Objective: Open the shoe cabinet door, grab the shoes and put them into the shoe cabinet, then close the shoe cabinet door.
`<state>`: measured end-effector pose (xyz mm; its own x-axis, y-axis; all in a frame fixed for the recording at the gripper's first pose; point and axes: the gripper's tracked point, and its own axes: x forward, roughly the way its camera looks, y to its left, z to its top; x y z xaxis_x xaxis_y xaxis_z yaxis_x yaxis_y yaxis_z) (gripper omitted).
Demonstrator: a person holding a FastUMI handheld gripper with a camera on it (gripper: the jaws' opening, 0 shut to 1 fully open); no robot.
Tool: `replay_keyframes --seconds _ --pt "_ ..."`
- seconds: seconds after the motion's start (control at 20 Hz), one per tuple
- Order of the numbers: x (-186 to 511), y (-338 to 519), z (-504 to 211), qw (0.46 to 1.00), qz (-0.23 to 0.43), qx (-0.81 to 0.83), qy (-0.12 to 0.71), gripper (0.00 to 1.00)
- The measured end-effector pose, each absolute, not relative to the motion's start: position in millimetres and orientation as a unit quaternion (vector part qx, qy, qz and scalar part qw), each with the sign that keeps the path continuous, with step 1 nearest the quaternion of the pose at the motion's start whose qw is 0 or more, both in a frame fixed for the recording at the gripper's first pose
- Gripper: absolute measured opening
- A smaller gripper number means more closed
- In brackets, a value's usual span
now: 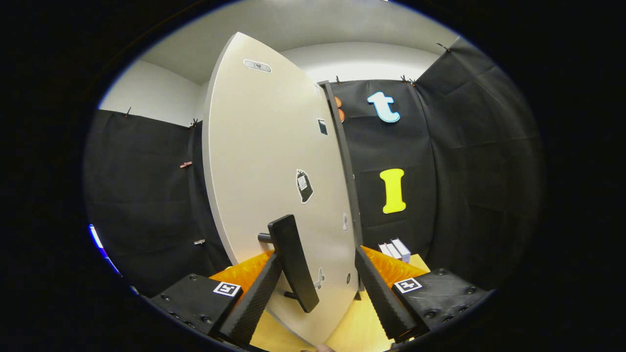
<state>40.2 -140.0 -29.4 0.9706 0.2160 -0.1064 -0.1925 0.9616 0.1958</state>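
The shoe cabinet door is a pale grey panel standing upright right in front of me, seen at an angle with its dark edge toward the right. A black bar handle stands off the door's lower part on two short posts. My gripper is open, its fingers spread wide to either side of the handle. The handle lies between them, close against the left finger and well apart from the right finger. Whether the left finger touches the handle I cannot tell.
A few small stickers dot the door face. Small white boxes sit on the yellow tabletop beyond the right finger, by the black cloth wall. The same cloth closes off the left side.
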Motion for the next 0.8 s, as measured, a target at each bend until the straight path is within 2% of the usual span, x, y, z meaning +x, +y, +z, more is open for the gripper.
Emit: replay_keyframes --seconds 0.35,0.8 --pt "71 -50 -39 0.988 0.108 0.086 0.062 0.98" --pt "144 62 -65 0.987 0.119 0.075 0.075 0.99"
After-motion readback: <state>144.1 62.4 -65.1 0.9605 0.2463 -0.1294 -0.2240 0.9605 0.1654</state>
